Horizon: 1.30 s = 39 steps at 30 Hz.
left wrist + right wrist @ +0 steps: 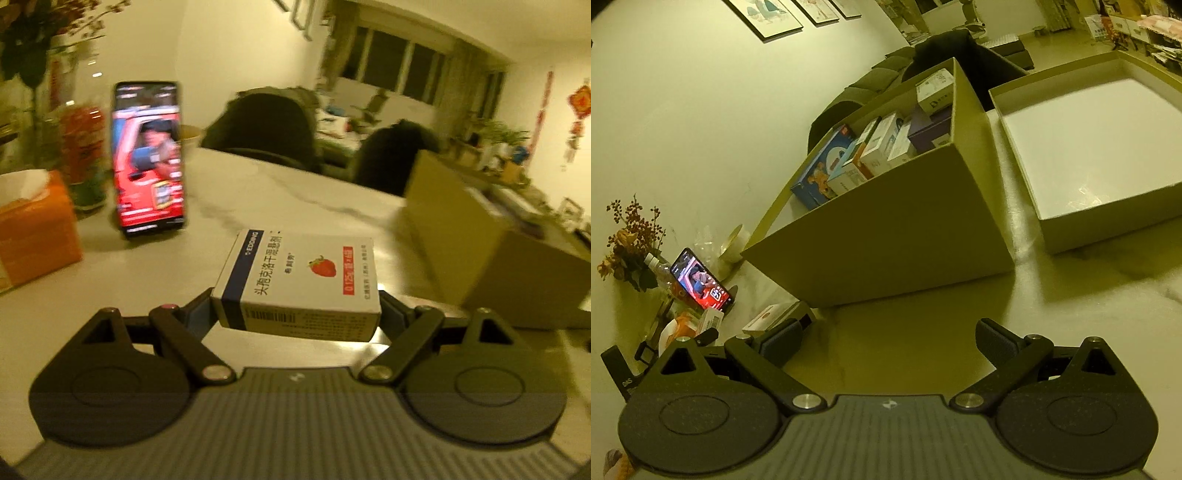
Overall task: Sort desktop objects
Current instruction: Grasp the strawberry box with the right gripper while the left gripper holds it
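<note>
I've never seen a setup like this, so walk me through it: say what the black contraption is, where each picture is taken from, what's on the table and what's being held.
There is no robot. A person carries two hand-held grippers, each with a camera looking out along its jaws. One picture comes from the left gripper, whose jaws clamp a medicine box printed with a strawberry. The other comes from the right gripper, jaws open and empty. On the table stand a propped-up phone, an orange tissue box, a big cardboard box already holding small packages, and an empty white tray.

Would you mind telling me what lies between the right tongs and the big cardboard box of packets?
Only bare tabletop: in the right wrist view the open right tongs face the cardboard box with nothing between.
</note>
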Each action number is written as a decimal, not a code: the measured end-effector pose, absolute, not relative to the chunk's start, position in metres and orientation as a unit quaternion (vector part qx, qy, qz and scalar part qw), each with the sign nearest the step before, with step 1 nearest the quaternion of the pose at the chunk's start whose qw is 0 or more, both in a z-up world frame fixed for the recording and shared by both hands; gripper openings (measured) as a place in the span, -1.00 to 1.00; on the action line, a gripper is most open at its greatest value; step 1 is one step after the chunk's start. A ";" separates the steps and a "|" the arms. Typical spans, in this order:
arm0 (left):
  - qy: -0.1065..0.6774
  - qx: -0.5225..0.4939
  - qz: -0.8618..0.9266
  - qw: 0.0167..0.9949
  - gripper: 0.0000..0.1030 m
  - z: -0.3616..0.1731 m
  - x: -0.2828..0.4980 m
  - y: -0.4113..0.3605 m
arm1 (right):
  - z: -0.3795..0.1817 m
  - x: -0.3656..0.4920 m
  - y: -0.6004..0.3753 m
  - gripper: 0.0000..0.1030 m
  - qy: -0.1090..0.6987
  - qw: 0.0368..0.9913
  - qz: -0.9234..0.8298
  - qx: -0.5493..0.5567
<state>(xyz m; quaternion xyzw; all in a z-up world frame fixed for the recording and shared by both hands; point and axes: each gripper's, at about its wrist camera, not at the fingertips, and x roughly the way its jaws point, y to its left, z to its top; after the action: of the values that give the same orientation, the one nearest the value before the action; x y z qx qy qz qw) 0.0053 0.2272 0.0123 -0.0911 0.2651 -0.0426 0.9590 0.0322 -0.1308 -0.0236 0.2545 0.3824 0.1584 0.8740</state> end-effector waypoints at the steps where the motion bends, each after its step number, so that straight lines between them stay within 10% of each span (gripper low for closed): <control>1: 0.263 -0.088 -0.058 0.959 0.71 0.014 0.004 0.221 | -0.023 0.032 -0.130 0.96 0.383 0.873 0.162 0.255; 28: 0.226 -0.016 -0.391 0.892 0.71 0.032 -0.024 0.119 | -0.002 0.039 -0.090 0.78 0.390 0.798 0.324 0.324; 34: 0.224 -0.002 -0.418 0.881 0.72 0.032 -0.023 0.106 | -0.017 0.041 -0.090 0.43 0.414 0.750 0.354 0.375; 39: 0.233 0.001 -0.416 0.879 0.73 0.028 -0.020 0.102 | -0.020 0.041 -0.089 -0.31 0.416 0.723 0.376 0.403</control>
<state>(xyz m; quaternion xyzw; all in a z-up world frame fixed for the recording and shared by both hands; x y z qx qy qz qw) -0.0199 0.1025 0.0277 0.0012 0.2325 -0.4164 0.8790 0.0415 -0.0892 -0.0203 0.4032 0.4157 0.3762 0.7232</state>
